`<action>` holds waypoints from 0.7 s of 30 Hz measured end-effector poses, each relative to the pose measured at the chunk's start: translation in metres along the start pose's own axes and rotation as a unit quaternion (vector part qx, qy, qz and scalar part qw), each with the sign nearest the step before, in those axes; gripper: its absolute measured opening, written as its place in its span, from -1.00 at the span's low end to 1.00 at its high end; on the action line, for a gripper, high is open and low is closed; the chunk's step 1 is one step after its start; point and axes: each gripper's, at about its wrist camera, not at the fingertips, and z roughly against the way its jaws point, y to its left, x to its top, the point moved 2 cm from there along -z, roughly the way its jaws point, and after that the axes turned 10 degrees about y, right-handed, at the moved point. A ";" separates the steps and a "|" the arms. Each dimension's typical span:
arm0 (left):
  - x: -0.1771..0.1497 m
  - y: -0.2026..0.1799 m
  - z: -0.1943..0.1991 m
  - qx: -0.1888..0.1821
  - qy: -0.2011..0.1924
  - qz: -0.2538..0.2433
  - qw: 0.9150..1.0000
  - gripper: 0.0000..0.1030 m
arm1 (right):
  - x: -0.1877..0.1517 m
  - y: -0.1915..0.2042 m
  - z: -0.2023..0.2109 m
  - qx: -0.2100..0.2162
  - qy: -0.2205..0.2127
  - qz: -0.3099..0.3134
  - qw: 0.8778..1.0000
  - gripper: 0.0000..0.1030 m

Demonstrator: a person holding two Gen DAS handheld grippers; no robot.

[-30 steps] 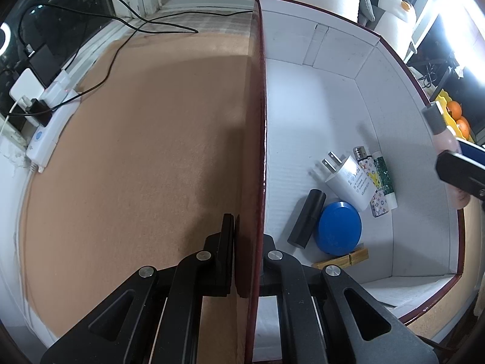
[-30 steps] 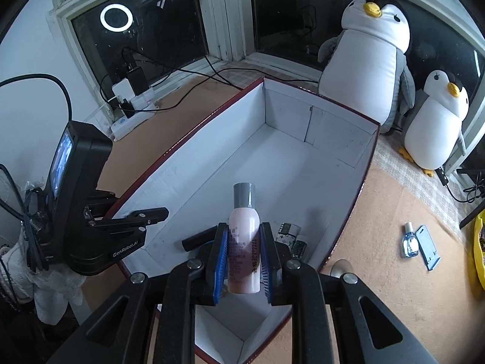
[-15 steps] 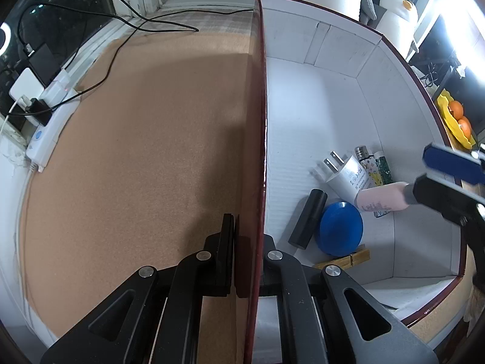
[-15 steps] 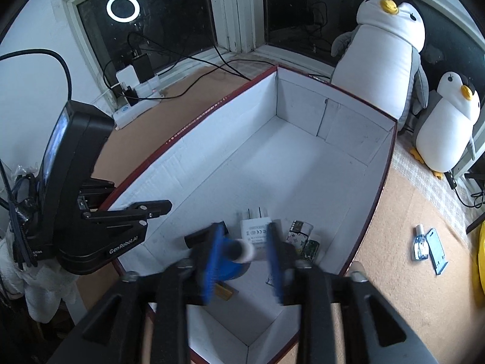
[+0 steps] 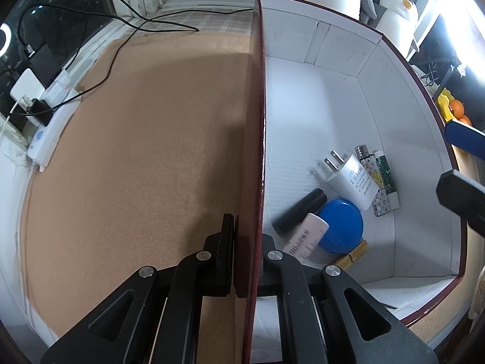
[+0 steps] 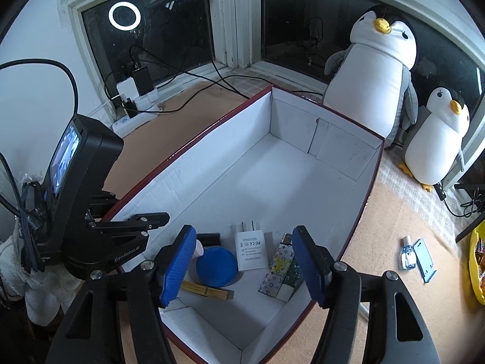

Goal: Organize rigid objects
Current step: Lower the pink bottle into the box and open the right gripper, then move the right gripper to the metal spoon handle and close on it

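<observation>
A long box (image 6: pixel 303 157), white inside and dark red outside, stands on the cork tabletop. My left gripper (image 5: pixel 244 236) is shut on its near side wall (image 5: pixel 257 121); it also shows in the right wrist view as the left gripper (image 6: pixel 145 221). A pink bottle (image 5: pixel 306 236) lies inside, tilted across a black cylinder (image 5: pixel 298 210) and a blue disc (image 5: pixel 341 226). My right gripper (image 6: pixel 242 261) hovers over that end, its jaws opening with nothing between them. Only the bottle's tip (image 6: pixel 198 247) shows beside the left blue pad (image 6: pixel 178 261).
Also in the box: a white charger (image 6: pixel 251 250), patterned lighters (image 6: pixel 279 273), a wooden clothespin (image 6: pixel 204 289). A small clear bottle (image 6: pixel 407 253) and a blue card (image 6: pixel 426 261) lie outside on the right. Two plush penguins (image 6: pixel 376 69) stand behind; a power strip (image 5: pixel 45 139) with cables lies left.
The right gripper's jaws spread and let go of the pink bottle, which dropped into the box onto the blue disc and black cylinder. The left gripper kept its hold on the wall.
</observation>
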 end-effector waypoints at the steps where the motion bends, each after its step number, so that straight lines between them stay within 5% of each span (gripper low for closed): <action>1: 0.000 0.000 0.000 0.000 0.000 0.000 1.000 -0.89 | 0.000 -0.001 0.002 0.000 -0.002 0.000 1.000 0.20; 14: 0.000 -0.002 0.001 0.004 0.003 0.000 1.000 -0.89 | -0.005 -0.021 0.027 -0.017 -0.030 -0.012 0.999 0.21; 21: 0.001 -0.002 0.001 0.007 0.007 0.000 1.000 -0.89 | -0.022 -0.068 0.044 -0.027 -0.040 -0.048 0.998 0.21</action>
